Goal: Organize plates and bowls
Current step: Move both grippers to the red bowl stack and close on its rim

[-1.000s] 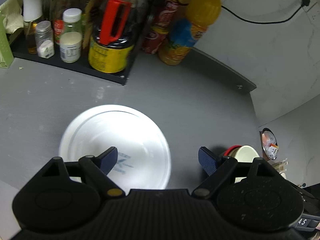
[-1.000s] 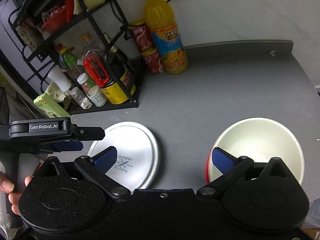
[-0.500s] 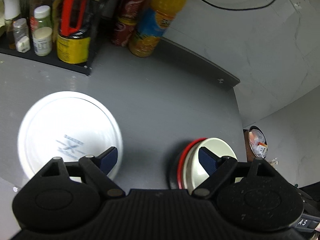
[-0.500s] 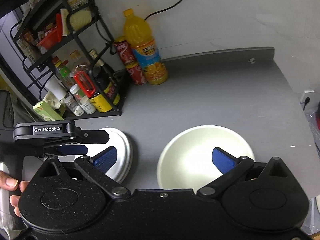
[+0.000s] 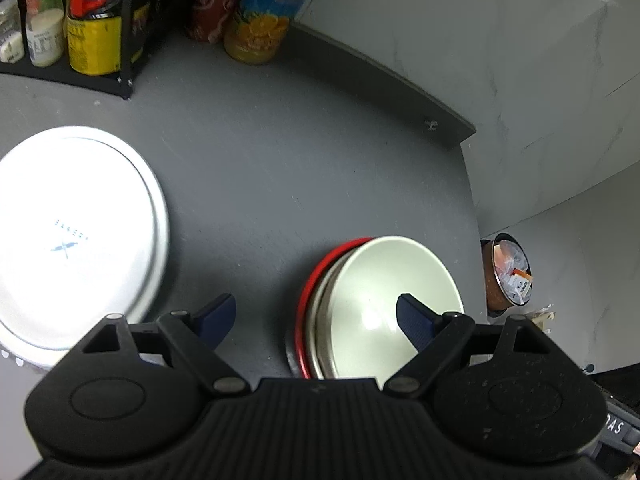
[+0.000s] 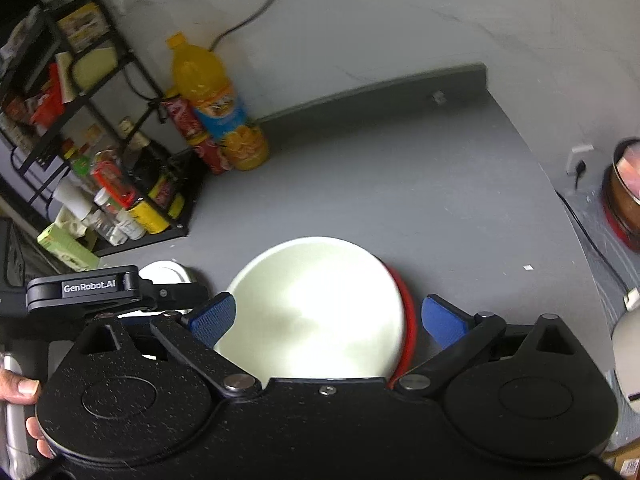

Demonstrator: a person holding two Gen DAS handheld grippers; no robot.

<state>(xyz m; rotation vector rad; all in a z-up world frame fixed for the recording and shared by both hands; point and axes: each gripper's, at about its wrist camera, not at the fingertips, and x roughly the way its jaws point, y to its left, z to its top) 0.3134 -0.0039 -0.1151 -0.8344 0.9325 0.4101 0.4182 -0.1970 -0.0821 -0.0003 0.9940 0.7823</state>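
Nearest the left wrist camera, the left gripper (image 5: 316, 314) is seen with its blue pads spread wide and nothing held between them, hovering above the grey countertop (image 5: 280, 168). Its right pad is seen over the cream bowl (image 5: 384, 292), which is stacked with a red-rimmed dish (image 5: 316, 280) showing along the bowl's left edge. To the left, the white plate (image 5: 76, 236) lies flat on the countertop, well apart from the bowl. From the right wrist camera, the right gripper (image 6: 328, 318) is likewise seen released, its pads set apart on either side of the cream bowl (image 6: 316, 308) without touching it. The left gripper (image 6: 116, 292) is visible there at the left, above the white plate (image 6: 168, 272). Farther back, an orange juice bottle (image 6: 216, 108) and red cans (image 6: 188, 128) stand against the wall, beside a black rack (image 6: 96, 132) filled with bottles and jars.
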